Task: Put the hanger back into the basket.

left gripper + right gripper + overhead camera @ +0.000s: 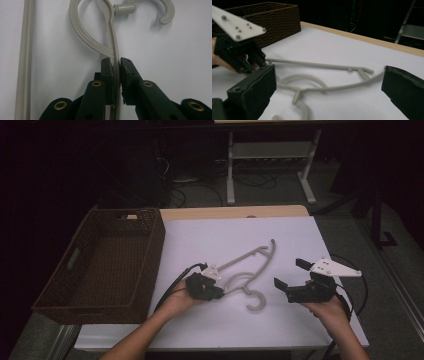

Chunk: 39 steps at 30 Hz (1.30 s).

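A beige plastic hanger (pixel 240 259) lies flat on the white table top (pixel 210 235), its hook toward the person. My left gripper (pixel 216 287) is shut on one thin arm of the hanger (pixel 24 62); in the left gripper view the pads pinch that strand just below the loop, at the gripper's tips (pixel 117 62). My right gripper (pixel 289 272) is held in a hand to the right of the hook, open, with nothing between its jaws. In the right gripper view the hanger (pixel 317 65) lies ahead of the open right gripper (pixel 329 82), with the left gripper (pixel 244 60) beyond it.
An empty dark wicker basket (pixel 150 265) stands at the table's left side, close to the left hand; its wall (pixel 279 27) also rises behind the left gripper. A white metal frame (pixel 270 150) and cables stand on the dark floor beyond the far edge.
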### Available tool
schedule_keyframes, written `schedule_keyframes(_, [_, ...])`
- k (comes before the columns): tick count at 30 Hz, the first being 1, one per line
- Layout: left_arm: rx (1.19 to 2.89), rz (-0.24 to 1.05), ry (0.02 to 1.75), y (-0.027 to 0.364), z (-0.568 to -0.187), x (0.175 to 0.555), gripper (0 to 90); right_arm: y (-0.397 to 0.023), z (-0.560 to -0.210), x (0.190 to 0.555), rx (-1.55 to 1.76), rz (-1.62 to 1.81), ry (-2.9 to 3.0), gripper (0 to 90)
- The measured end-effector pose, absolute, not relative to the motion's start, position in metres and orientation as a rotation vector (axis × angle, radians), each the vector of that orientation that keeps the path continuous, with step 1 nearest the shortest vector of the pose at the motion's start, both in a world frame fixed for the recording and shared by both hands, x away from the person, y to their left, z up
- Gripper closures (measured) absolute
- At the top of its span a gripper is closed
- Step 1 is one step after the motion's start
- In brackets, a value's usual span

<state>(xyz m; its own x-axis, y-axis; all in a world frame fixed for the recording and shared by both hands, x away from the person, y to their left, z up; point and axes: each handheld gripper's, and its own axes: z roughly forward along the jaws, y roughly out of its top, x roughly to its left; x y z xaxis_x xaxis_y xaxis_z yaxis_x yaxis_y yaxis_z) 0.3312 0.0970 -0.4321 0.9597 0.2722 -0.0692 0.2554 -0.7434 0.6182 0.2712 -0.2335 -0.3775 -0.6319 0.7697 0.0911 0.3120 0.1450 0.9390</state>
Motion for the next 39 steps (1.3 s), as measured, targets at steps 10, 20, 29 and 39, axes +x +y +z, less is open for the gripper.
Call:
schedule_keyframes(10, [2.463, -0.026, 0.335, 0.095, -0.436, 0.323, 81.3, -0.233, -0.377, 0.271, 1.039, 1.490, 2.014, 0.0])
schedule_keyframes(20, [2.449, -0.034, 0.355, 0.108, -0.424, 0.324, 66.6, -0.232, -0.381, 0.270, 1.035, 1.478, 2.029, 0.0])
schedule_keyframes(29, [2.491, -0.030, 0.356, 0.106, -0.427, 0.325, 61.9, -0.224, -0.391, 0.267, 1.026, 1.427, 2.078, 0.0])
schedule_keyframes(39, [2.508, -0.052, 0.321, 0.101, -0.433, 0.328, 68.7, -0.225, -0.392, 0.267, 1.041, 1.425, 2.083, 0.0])
